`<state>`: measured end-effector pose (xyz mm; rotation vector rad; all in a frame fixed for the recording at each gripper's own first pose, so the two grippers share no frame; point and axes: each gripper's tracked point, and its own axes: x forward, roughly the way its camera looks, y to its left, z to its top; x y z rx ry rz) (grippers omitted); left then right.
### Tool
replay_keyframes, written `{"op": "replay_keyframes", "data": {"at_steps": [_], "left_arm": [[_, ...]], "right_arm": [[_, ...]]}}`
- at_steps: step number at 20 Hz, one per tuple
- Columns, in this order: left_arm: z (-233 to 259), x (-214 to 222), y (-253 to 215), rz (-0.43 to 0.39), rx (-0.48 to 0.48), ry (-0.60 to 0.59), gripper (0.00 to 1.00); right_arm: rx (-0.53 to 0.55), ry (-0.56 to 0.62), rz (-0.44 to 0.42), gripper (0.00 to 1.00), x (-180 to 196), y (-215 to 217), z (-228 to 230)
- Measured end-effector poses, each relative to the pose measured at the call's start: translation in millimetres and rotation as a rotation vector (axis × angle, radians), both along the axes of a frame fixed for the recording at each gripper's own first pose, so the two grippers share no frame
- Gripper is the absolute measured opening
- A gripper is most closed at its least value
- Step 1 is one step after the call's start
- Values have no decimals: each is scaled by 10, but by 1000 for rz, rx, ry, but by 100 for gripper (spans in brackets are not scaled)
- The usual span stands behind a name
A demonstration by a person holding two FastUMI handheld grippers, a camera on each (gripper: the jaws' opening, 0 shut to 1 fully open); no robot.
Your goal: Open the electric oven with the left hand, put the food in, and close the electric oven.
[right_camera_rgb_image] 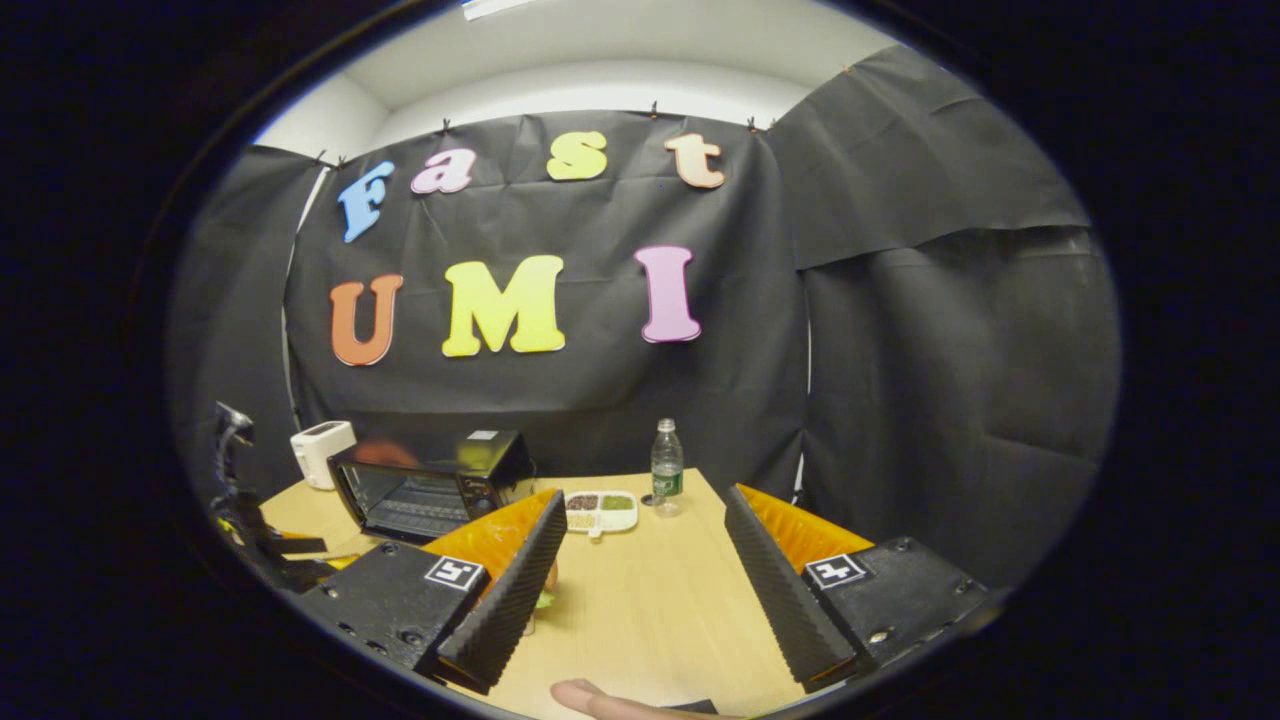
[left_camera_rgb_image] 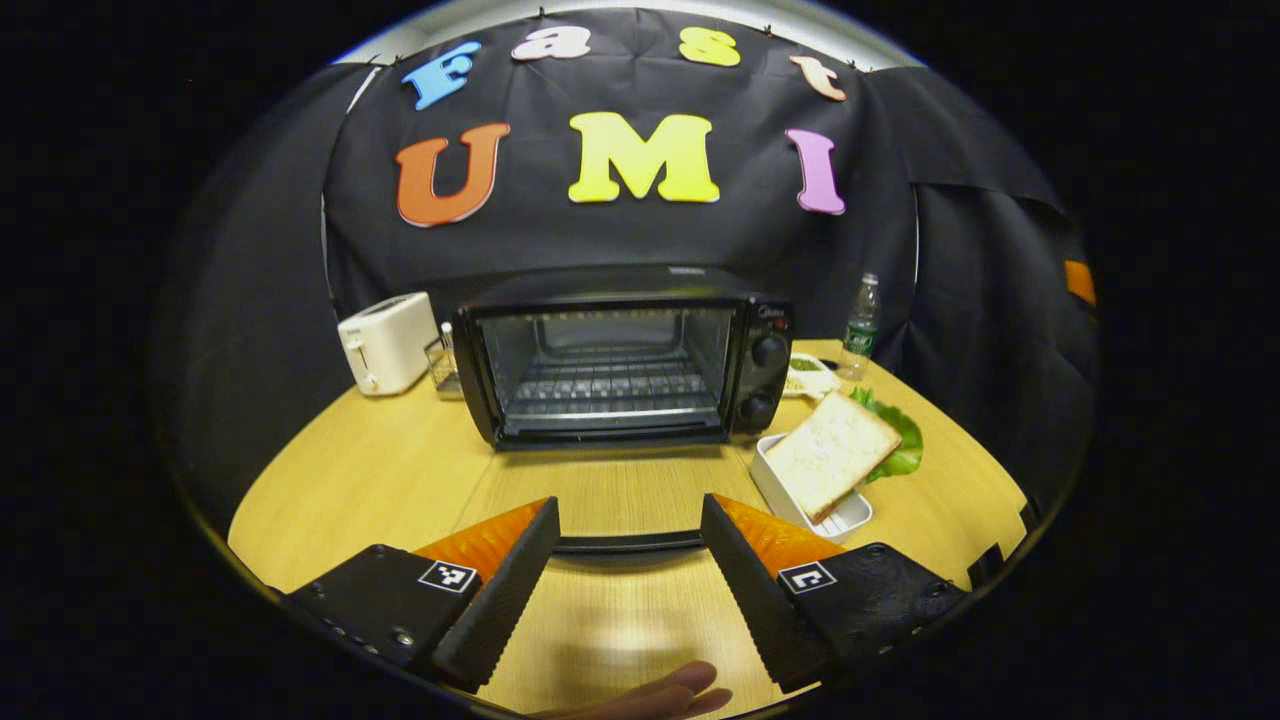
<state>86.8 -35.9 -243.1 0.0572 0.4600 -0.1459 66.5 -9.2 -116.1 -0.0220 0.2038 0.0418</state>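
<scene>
left gripper view: our left hand-held gripper (left_camera_rgb_image: pixel 630 560) is released before the oven (left_camera_rgb_image: pixel 620 355); we reach its open door's handle (left_camera_rgb_image: pixel 630 543) squarely.

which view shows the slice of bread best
The left gripper view: the slice of bread lies in plain sight on a white tray right of the oven, over a lettuce leaf. In the right gripper view I can't make it out.
</scene>
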Motion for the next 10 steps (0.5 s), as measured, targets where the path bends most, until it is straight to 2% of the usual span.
{"op": "replay_keyframes", "data": {"at_steps": [6, 10], "left_arm": [[1151, -234, 244, 48, -32, -235, 94], [1739, -434, 435, 94, -25, -385, 94]], "right_arm": [[-39, 105, 107, 99, 444, 198, -241], [-25, 265, 208, 100, 781, 425, -596]]}}
